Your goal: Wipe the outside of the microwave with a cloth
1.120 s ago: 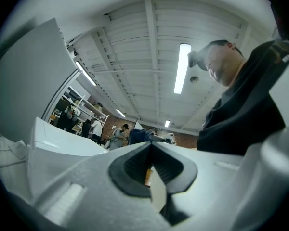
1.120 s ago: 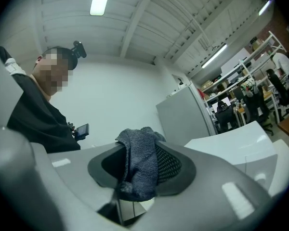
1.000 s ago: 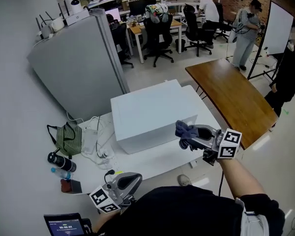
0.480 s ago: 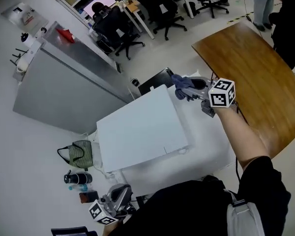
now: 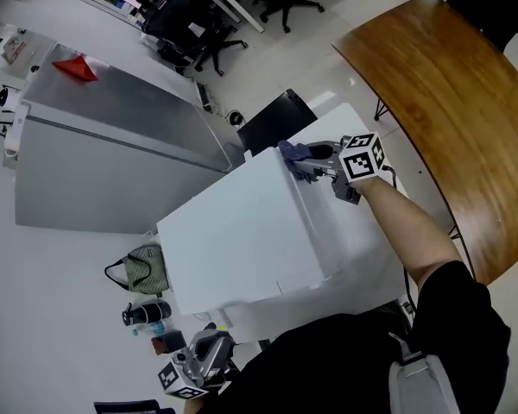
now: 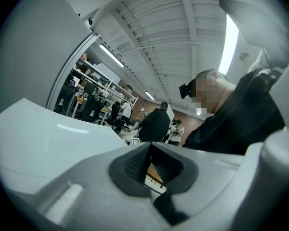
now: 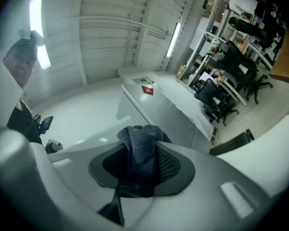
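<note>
The white microwave (image 5: 233, 240) stands on a white table, seen from above. My right gripper (image 5: 304, 157) is shut on a blue-grey cloth (image 5: 292, 159) and reaches over the microwave's far right top corner, where the cloth lies against the edge. The right gripper view shows the cloth (image 7: 142, 153) bunched between the jaws of the right gripper (image 7: 143, 170). My left gripper (image 5: 217, 348) hangs low at the near left, away from the microwave. The left gripper (image 6: 154, 165) has its jaws together with nothing between them.
A grey metal cabinet (image 5: 112, 153) stands behind the microwave, and a dark panel (image 5: 274, 121) sits at the microwave's far side. A wooden table (image 5: 449, 102) is at the right. A green bag (image 5: 142, 270) and bottles (image 5: 145, 313) lie on the white table (image 5: 367, 261) at the left.
My right gripper has carried the cloth from the microwave's near right side to its far right top corner. The head view has tilted steeply down. The left gripper has stayed low.
</note>
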The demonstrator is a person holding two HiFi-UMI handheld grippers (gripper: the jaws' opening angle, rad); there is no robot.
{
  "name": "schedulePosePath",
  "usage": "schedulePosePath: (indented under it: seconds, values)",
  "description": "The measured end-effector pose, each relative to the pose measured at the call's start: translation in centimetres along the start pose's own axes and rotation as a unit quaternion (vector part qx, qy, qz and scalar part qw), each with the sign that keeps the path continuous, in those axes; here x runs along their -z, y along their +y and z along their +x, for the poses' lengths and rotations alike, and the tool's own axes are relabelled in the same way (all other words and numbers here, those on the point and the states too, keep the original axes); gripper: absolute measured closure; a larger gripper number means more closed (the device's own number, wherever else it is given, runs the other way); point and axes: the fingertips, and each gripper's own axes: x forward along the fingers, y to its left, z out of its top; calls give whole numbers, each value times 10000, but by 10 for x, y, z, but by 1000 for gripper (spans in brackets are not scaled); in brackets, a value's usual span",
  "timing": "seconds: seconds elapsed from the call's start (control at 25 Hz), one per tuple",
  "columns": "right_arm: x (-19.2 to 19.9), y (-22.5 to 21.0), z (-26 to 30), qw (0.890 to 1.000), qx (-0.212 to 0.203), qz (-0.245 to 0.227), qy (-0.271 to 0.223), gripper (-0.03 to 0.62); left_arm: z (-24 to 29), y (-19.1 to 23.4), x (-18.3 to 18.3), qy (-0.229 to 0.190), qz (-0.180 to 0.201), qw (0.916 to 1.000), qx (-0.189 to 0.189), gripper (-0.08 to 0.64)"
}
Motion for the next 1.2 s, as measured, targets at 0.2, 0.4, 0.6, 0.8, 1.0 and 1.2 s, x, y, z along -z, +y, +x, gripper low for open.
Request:
schedulePosePath:
  seconds: [0.2,0.4,0.6,0.8,1.0,1.2]
  values:
    - [77,-67,-12,9808,1033,-504,1572,474,3,6,5,132,-54,9999,58,555]
    - [113,-105,-16,9454,1670,-865,2660,485,0,10,8,191,-65,9998,37,555]
    - [137,-129,-23,9061,2113,-1088,3500,488,1,4,11,209,-12,9998,75,555]
    - [40,-45,-23,9752,1316,-979,1486,476,7,-6,1,90,126,9997,200,555]
    - [-27,83,-12,9965,-311,-757,-193,476,8,-7,-7,-6,207,9996,211,555]
    - [15,48,-16,9982,-254,-524,122,476,16,-7,2,111,140,9996,207,555]
